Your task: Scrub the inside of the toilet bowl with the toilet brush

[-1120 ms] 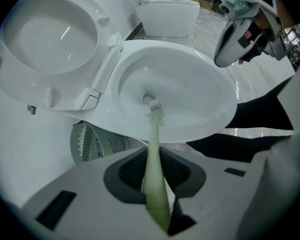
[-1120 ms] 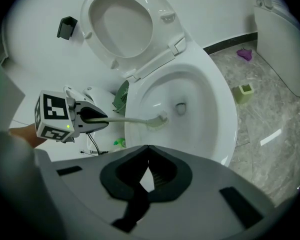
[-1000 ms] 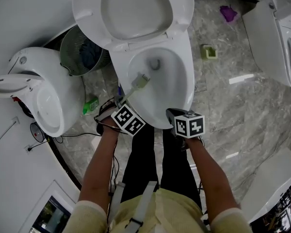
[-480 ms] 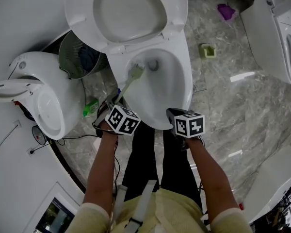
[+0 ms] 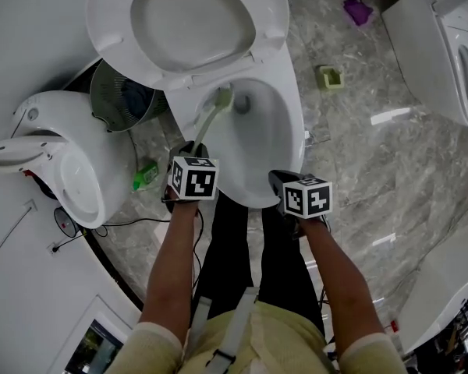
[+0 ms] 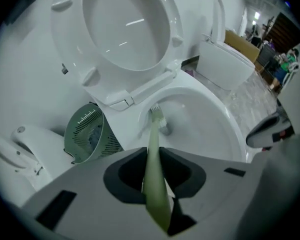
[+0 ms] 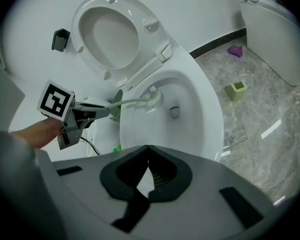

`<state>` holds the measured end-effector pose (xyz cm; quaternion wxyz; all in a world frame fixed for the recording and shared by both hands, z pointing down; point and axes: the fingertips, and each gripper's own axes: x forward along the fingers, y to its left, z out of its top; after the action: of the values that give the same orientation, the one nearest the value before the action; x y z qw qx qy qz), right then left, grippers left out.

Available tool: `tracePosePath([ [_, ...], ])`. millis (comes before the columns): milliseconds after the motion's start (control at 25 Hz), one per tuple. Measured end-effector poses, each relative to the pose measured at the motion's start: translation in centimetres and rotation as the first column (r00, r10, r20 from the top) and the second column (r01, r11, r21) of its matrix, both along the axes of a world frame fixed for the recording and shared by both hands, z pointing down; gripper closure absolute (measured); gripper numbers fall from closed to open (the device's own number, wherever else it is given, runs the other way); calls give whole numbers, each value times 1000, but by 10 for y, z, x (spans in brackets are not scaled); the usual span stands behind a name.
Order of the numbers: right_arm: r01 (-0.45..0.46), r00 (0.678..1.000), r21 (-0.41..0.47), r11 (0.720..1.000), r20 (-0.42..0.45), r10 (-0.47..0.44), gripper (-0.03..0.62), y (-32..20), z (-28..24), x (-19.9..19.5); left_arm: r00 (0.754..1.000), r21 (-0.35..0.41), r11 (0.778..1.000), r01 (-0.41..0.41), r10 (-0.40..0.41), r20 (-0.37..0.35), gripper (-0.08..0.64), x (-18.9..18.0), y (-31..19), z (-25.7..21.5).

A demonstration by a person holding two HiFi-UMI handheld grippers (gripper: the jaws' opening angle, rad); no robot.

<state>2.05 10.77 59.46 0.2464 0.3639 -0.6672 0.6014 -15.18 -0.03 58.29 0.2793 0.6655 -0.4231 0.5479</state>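
Contact point: toilet brush (image 5: pixel 212 115) head lies against the toilet bowl (image 5: pixel 285 142) wall at 11 o'clock, beside the drain. Left gripper (image 6: pixel 152 170) is clamped on its handle; right gripper (image 7: pixel 147 170) — jaws together, empty — hovers at 6 o'clock. Risk: the slim handle could twist in the clamp under hard sideways pressure.

Toilet brush (image 5: pixel 209 120) reaches into the toilet bowl (image 5: pixel 295 135); raised seat (image 5: pixel 189 23) behind the bowl, basket (image 5: pixel 117 92) left of it, small holder (image 5: pixel 327 77) on the floor (image 5: pixel 366 154) to its right.
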Motion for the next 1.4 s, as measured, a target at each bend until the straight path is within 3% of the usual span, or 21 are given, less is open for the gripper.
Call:
tracePosePath([
  [80, -9, 1000, -1, 1000, 1, 9, 577, -1, 0, 3, 999, 14, 999, 33, -32, -35, 477, 8, -10, -1],
  [160, -19, 1000, -2, 1000, 1, 19, 577, -1, 0, 7, 998, 10, 1000, 15, -15, -61, 477, 21, -16, 0],
  [360, -51, 999, -8, 999, 1, 51, 577, 0, 1, 19, 985, -15, 991, -135, 132, -115, 477, 61, -9, 0],
  [520, -67, 998, -10, 998, -5, 67, 577, -1, 1, 25, 953, -38, 961, -274, 266, -144, 477, 91, 12, 2],
  [640, -68, 998, -4, 998, -5, 68, 577, -2, 0, 28, 935, -51, 943, -328, 316, -162, 477, 104, 28, 3],
  [800, -69, 998, 0, 998, -8, 69, 577, -2, -2, 30, 912, -71, 922, -382, 363, -189, 477, 107, 49, -2],
  [1040, -55, 998, 12, 998, -15, 55, 577, -2, -3, 29, 865, -97, 870, -484, 459, -202, 479, 99, 88, -6],
  [1280, -29, 999, 9, 1000, -21, 29, 577, 3, -2, 25, 852, -161, 845, -511, 472, -225, 477, 90, 132, -10],
  [1400, -21, 1000, 9, 1000, -22, 21, 577, 6, -2, 21, 837, -190, 821, -538, 495, -233, 477, 83, 152, -13],
])
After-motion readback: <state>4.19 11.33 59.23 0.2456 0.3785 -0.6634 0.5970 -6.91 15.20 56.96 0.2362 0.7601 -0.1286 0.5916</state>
